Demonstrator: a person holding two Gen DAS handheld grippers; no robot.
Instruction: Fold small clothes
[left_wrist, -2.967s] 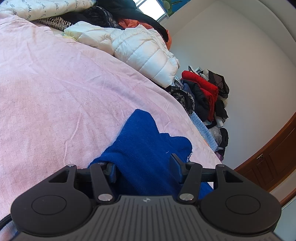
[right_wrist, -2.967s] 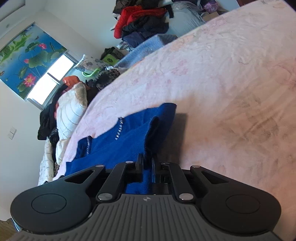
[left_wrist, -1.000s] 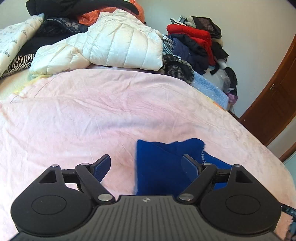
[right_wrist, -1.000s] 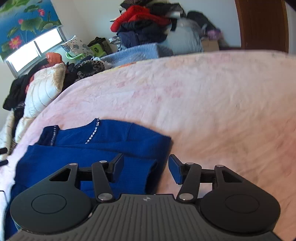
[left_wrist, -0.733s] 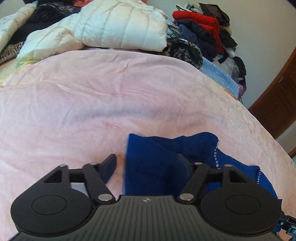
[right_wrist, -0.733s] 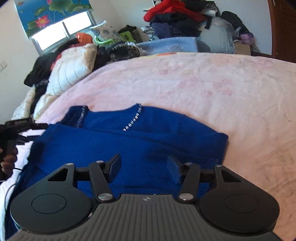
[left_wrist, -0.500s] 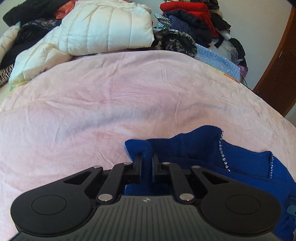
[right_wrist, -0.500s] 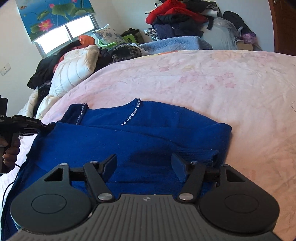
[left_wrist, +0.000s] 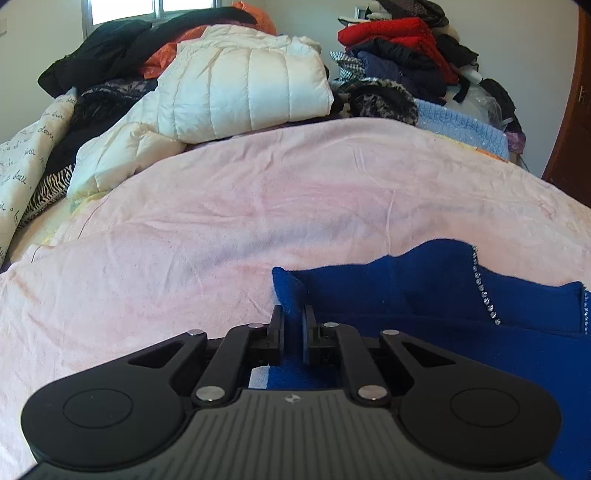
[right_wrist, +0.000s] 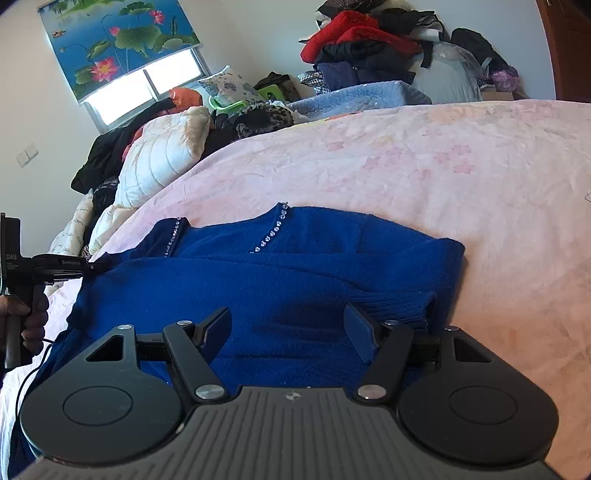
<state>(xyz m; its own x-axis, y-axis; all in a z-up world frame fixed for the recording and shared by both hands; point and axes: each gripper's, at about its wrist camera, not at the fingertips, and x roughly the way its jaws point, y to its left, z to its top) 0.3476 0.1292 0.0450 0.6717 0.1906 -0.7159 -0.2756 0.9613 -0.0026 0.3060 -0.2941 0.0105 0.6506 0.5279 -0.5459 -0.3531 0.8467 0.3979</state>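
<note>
While the blue sweater (right_wrist: 295, 273) lies on the pink bed (left_wrist: 258, 206) below piled clothes (left_wrist: 399, 48), the left tool (left_wrist: 293, 325) pinches its corner; the right tool (right_wrist: 288, 332) stands spread, hiding the hem.

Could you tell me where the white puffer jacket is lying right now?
In the left wrist view the white puffer jacket lies at the far edge of the pink bedspread, up and left, beside black and orange clothes; the right wrist view shows it far left.
</note>
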